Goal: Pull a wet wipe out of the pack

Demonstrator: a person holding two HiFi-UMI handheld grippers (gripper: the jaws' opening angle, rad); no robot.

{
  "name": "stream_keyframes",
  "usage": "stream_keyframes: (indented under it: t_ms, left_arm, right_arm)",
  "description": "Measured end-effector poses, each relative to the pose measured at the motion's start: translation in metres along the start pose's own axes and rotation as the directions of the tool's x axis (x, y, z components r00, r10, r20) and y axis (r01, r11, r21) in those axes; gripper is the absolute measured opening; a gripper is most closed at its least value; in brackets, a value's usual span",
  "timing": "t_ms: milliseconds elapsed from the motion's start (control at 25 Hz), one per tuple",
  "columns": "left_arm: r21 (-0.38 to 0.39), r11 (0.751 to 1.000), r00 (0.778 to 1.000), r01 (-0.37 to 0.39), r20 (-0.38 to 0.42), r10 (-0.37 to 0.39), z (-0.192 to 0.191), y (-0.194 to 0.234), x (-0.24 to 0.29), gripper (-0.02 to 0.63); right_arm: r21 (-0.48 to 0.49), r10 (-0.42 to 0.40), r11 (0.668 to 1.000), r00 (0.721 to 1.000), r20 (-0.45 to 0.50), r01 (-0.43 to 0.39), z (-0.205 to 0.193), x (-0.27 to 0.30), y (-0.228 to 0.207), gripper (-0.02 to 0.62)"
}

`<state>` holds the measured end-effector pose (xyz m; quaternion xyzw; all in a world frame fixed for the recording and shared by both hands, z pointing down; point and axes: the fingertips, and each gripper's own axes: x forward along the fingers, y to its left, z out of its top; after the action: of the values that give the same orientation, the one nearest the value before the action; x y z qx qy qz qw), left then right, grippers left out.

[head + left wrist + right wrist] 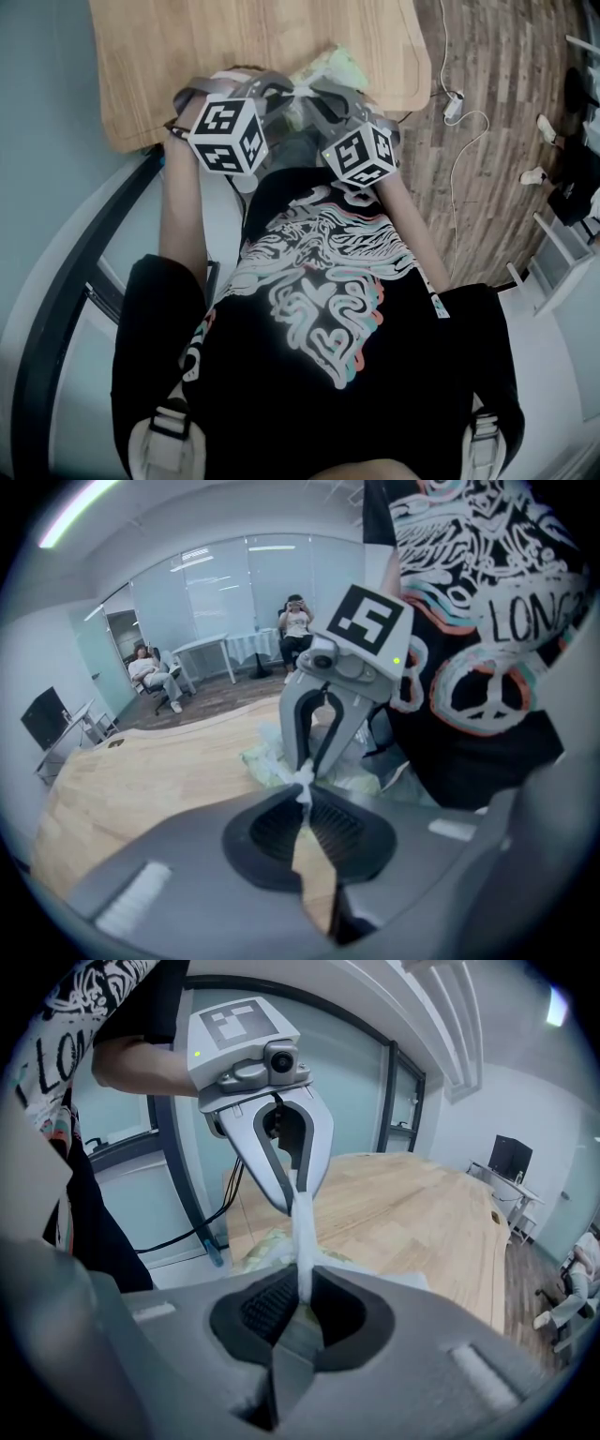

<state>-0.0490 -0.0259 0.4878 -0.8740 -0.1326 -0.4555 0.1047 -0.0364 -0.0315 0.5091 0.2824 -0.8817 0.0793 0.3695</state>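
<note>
Item: wet wipe (302,1241), mid-extraction, stretched taut between 2 grippers. Left gripper (298,1194) pinched fully shut on its tip. Right gripper (307,761) half-closed, seemingly clamping pack (328,67) on table (187,56). Next: steady outward pull.

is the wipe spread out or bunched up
Bunched: the wipe runs as a narrow taut strip from the left hand-held gripper to the right hand-held gripper, both shut on it.

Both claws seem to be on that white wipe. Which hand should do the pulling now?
Probably the left. The left gripper is shut on the wet wipe's end. The strip runs from there into the right gripper, which pinches it close over the pack, so the right looks better suited to steadying.
</note>
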Motion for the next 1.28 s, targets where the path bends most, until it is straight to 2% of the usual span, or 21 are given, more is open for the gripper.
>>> stream_keyframes:
  t_ms: [1280]
  left_arm:
    - [-0.053, 0.996, 0.997, -0.072, -0.043, 0.070, -0.005, -0.004, -0.024, 0.002]
  right_arm:
    - [0.008, 0.029, 1.000, 1.000, 0.005, -0.029, -0.002, 0.002, 0.003, 0.040]
